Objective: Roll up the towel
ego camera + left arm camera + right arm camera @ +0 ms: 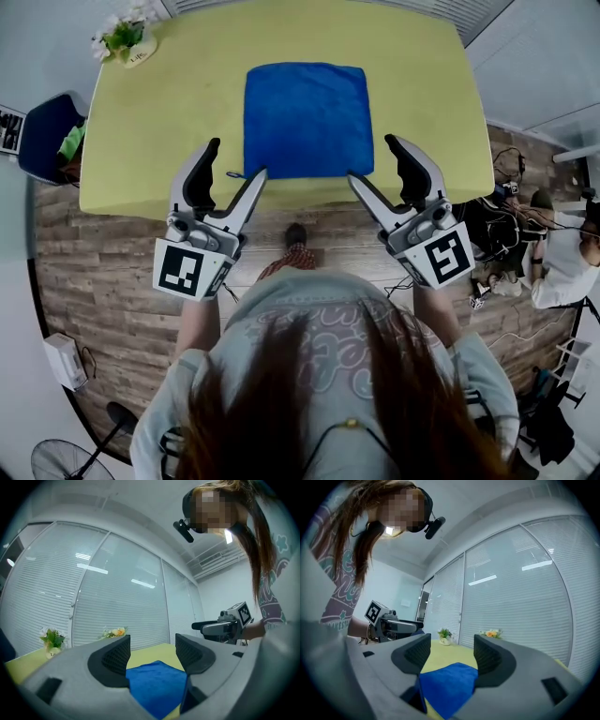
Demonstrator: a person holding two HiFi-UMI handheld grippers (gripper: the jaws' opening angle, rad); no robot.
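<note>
A blue towel (307, 119) lies flat and square on the yellow-green table (187, 112), close to its near edge. My left gripper (237, 159) is open, its fingertips over the table's near edge by the towel's near left corner. My right gripper (373, 157) is open too, at the towel's near right corner. In the left gripper view the towel (157, 686) shows between and below the open jaws of the left gripper (152, 651). The right gripper view shows the same blue towel (447, 684) under the open right gripper (452, 649). Nothing is held.
A small pot of flowers (124, 39) stands at the table's far left corner. A blue chair (47, 136) is left of the table. Cables and a seated person (562, 253) are at the right. A fan (66, 459) stands on the wooden floor.
</note>
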